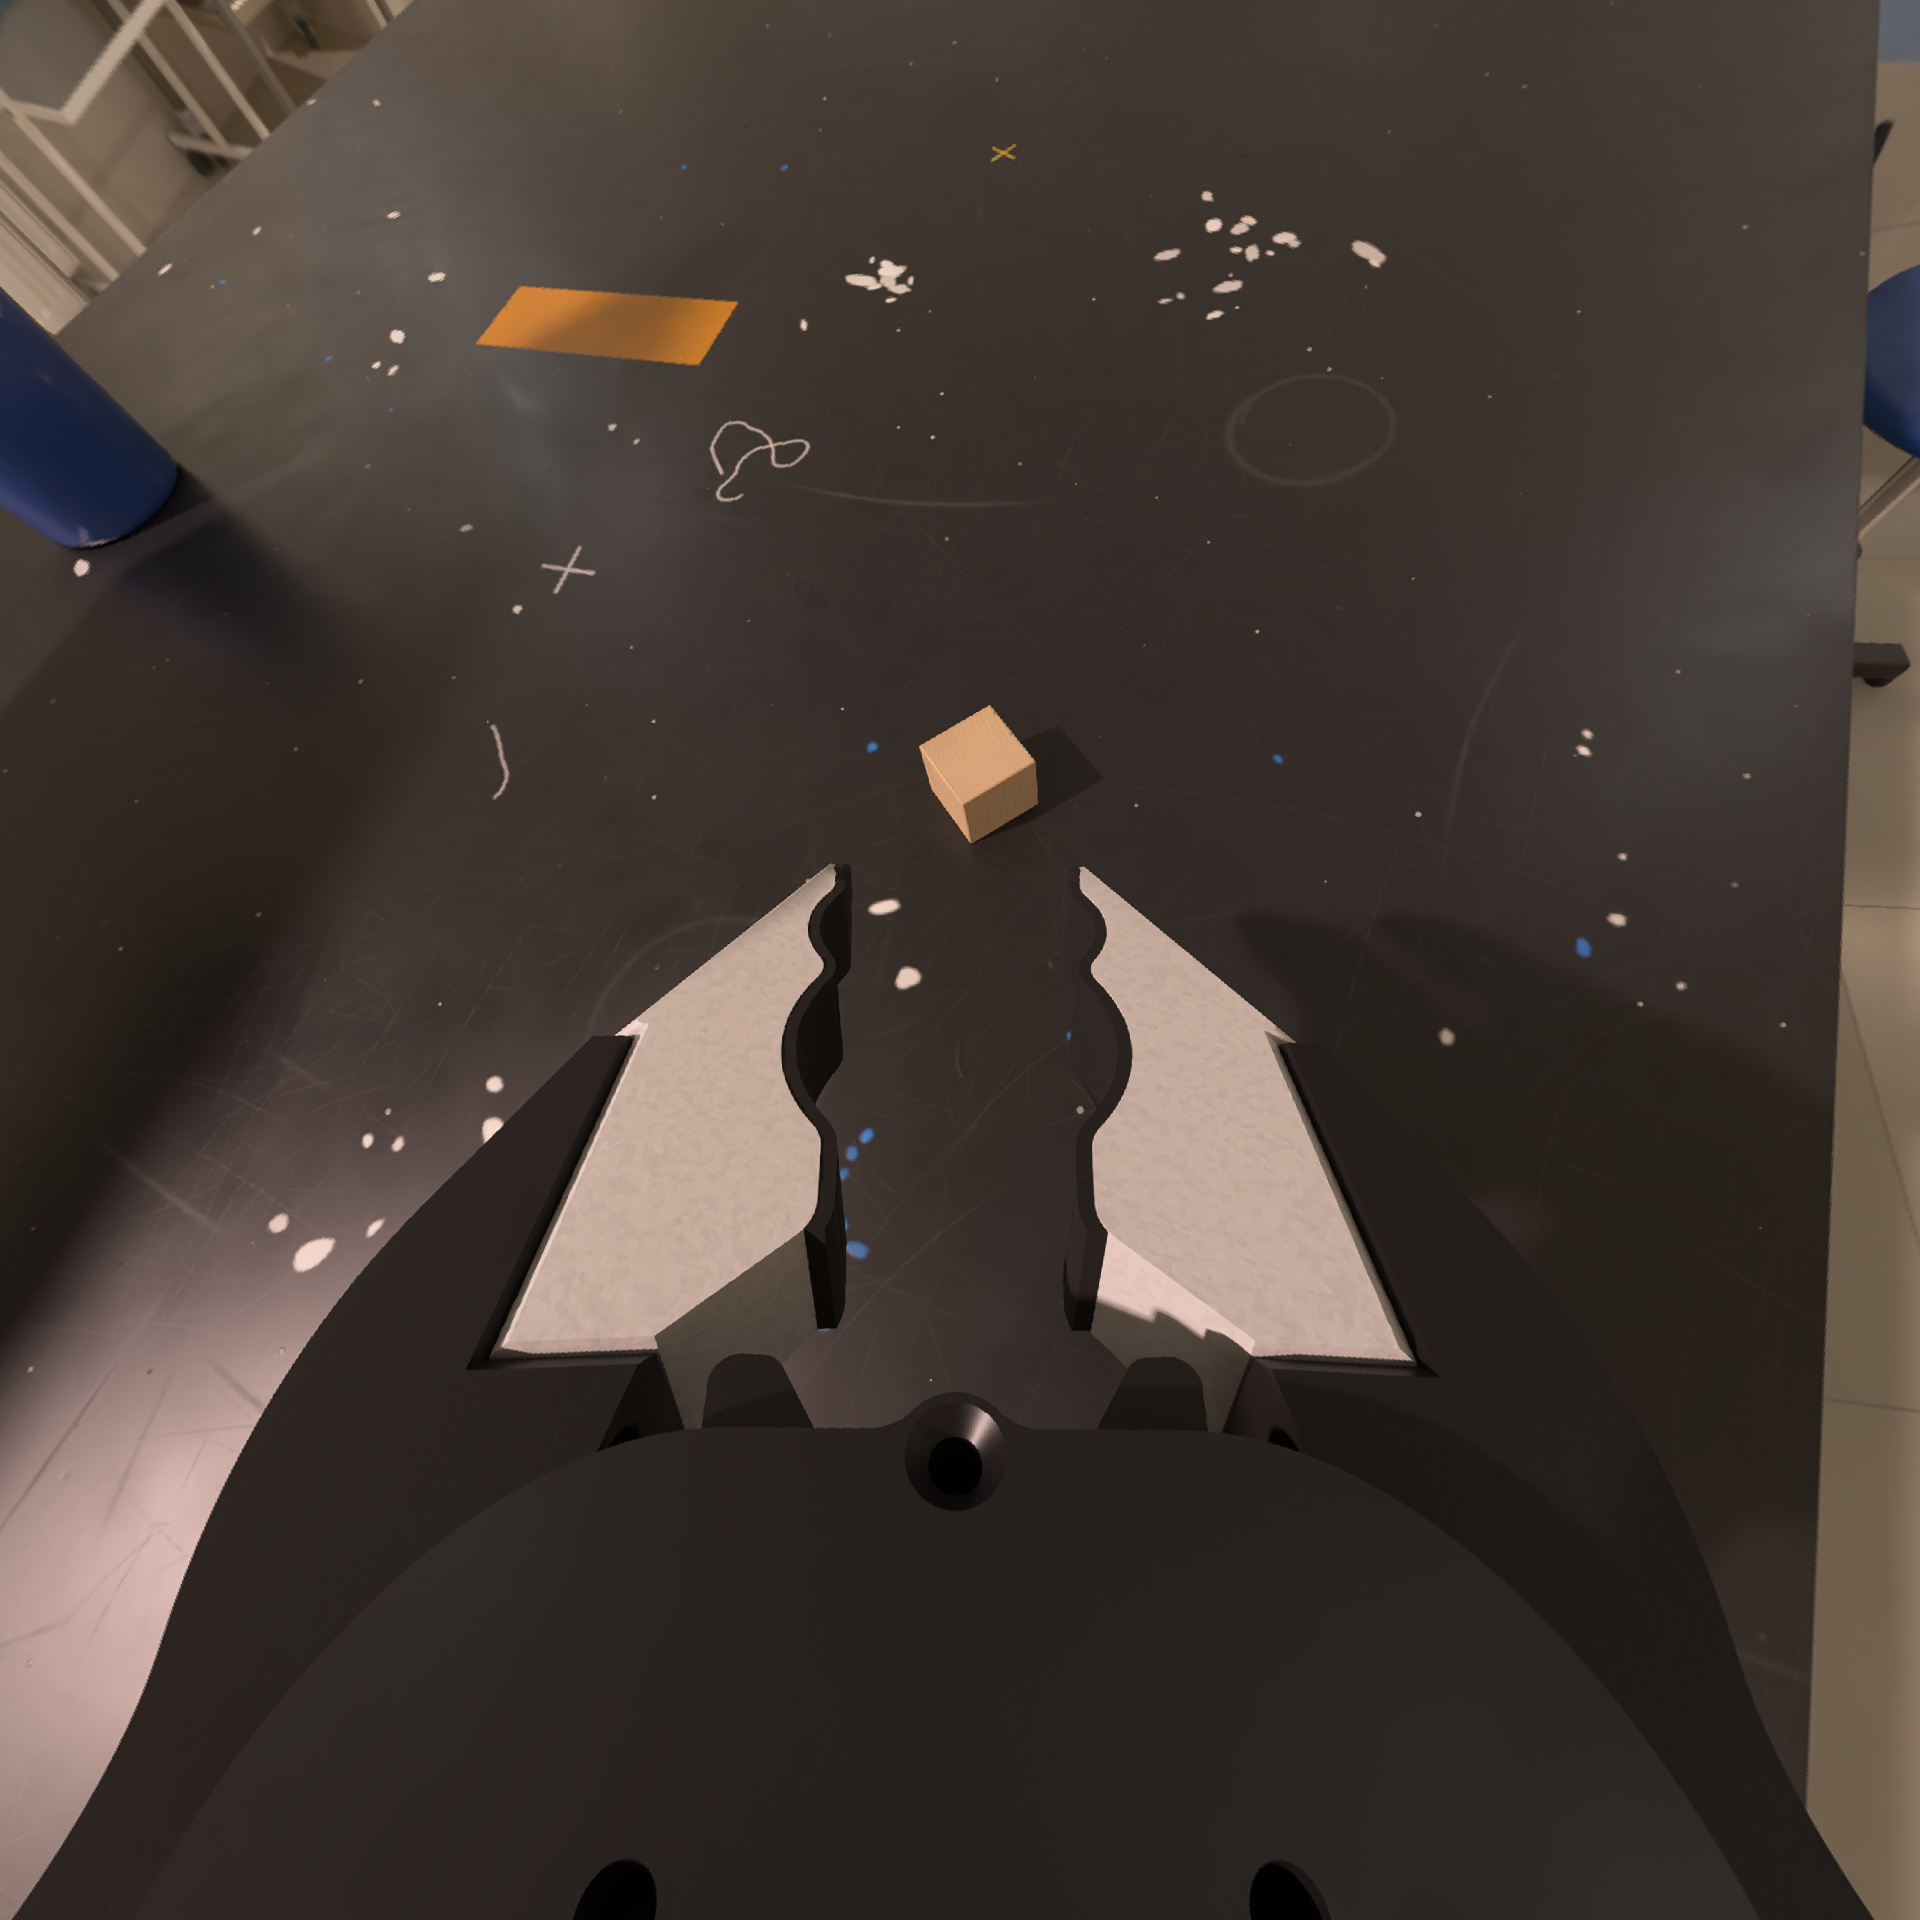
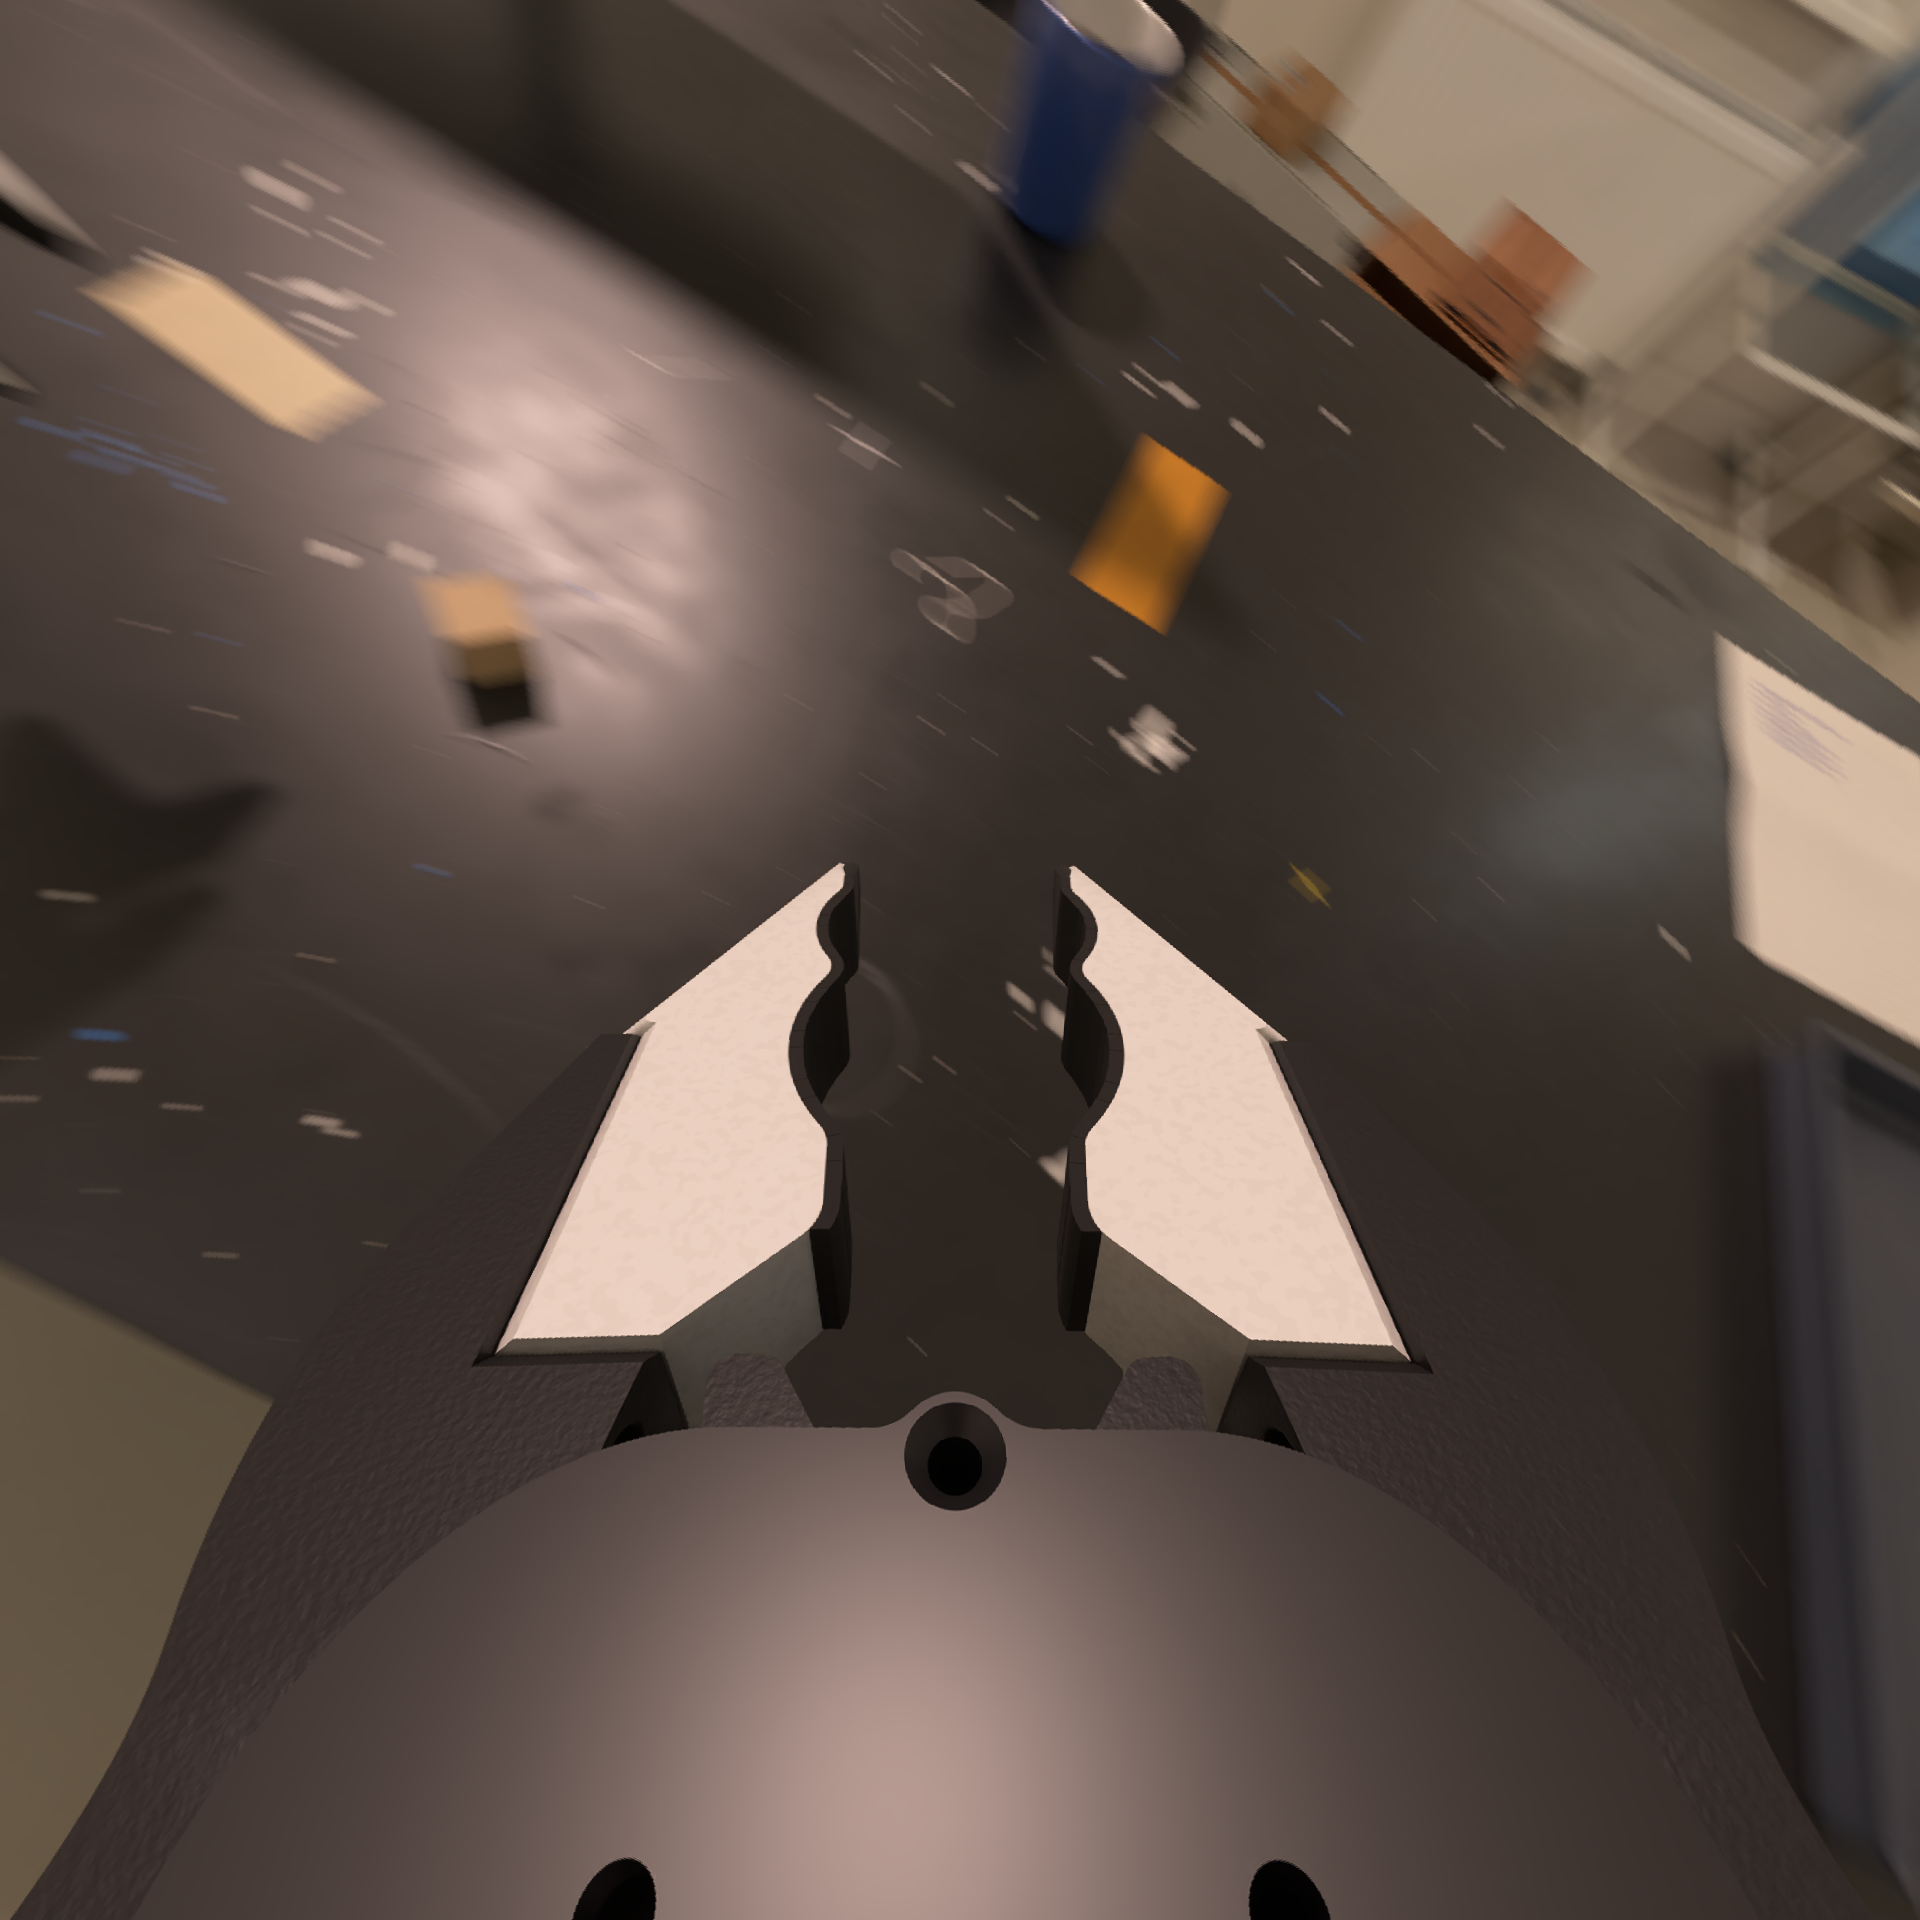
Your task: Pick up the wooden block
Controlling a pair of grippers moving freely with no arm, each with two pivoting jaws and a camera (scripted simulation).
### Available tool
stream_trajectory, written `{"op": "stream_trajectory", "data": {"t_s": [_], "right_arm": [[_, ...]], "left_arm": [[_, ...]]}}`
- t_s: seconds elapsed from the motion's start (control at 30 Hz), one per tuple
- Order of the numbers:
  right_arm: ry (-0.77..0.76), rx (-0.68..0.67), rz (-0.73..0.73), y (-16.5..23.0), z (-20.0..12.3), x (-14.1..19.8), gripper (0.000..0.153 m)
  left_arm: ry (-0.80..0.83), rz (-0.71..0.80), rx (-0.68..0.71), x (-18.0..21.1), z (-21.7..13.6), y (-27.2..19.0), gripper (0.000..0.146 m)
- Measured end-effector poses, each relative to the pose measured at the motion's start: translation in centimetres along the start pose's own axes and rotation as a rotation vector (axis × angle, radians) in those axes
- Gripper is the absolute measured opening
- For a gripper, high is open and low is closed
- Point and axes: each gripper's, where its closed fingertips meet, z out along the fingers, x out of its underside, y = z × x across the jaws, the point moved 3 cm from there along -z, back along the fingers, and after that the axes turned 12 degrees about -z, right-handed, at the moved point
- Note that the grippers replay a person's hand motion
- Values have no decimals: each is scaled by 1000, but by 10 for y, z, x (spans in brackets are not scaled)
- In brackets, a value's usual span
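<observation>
A small light wooden block (image 1: 979, 772) sits on the dark speckled table (image 1: 1351, 623), just beyond the tips of my left gripper (image 1: 958, 871) and nearly in line with the gap. The left gripper is open and empty, above the table. In the blurred right wrist view the block (image 2: 480, 636) lies far off to the upper left. My right gripper (image 2: 958, 871) is open and empty, well away from the block. The dark shape at the left edge of that view (image 2: 114, 831) may be the other gripper; I cannot tell.
An orange patch (image 1: 608, 324) (image 2: 1148, 530) marks the table farther off. A blue cylinder (image 1: 62, 436) (image 2: 1081, 114) stands near the table's edge. A white sheet (image 2: 1829, 831) and a pale patch (image 2: 223, 343) lie on the table. The table's right edge (image 1: 1844, 935) is close.
</observation>
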Motion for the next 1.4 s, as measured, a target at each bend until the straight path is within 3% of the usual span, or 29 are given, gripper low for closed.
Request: {"op": "stream_trajectory", "data": {"t_s": [0.1,0.2,0.4,0.6,0.7,0.87,1.03,1.27,1.4], "right_arm": [[-122,-189,-75,62,23,-53,42],[-106,-313,-139,115,68,-75,45],[49,-401,-180,161,168,-69,47],[198,-491,-209,173,212,-49,48],[174,-534,-174,174,215,-48,30],[100,-537,-116,171,211,-51,30],[-11,-481,-97,152,186,-75,30],[-128,-348,-134,97,129,-115,30],[-153,-199,-150,32,92,-120,30]], "left_arm": [[6,8,-3,1,-1,-1,41],[11,14,-10,1,-3,0,41],[13,12,-17,0,-8,3,41],[14,2,-22,0,-9,7,41],[19,-6,-20,2,-7,8,41],[27,-20,-24,6,-3,10,42],[12,-39,-41,4,-4,13,42],[-123,-50,-93,-14,-19,19,40],[-137,-55,-96,-15,-25,22,39]]}}
